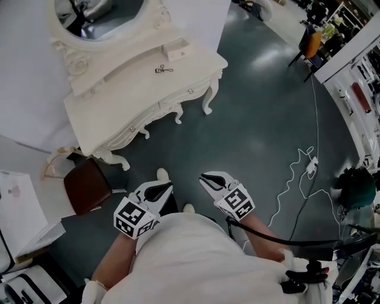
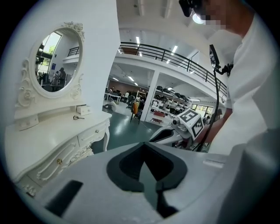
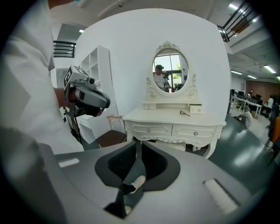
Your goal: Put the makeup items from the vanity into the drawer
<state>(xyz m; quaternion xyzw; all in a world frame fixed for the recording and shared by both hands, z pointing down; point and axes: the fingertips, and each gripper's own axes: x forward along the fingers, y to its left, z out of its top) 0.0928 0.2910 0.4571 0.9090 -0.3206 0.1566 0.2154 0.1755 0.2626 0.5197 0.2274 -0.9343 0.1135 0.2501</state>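
Observation:
A white vanity (image 1: 148,89) with an oval mirror (image 1: 98,18) stands some way ahead of me on the dark floor. On its top lies a black eyelash curler (image 1: 164,69), next to a small white box (image 1: 177,50). The right gripper view shows the same curler (image 3: 184,113), box (image 3: 197,109) and two shut drawers (image 3: 175,130). My left gripper (image 1: 163,189) and right gripper (image 1: 205,177) hover close to my body, far from the vanity, both shut and holding nothing. In the left gripper view the vanity (image 2: 52,135) is at the left.
A brown stool (image 1: 86,185) stands left of the vanity's front. A white cable (image 1: 297,178) trails over the floor at the right, near a green bag (image 1: 356,187). White shelving (image 3: 98,87) stands left of the vanity. Chairs (image 1: 309,44) are at the far right.

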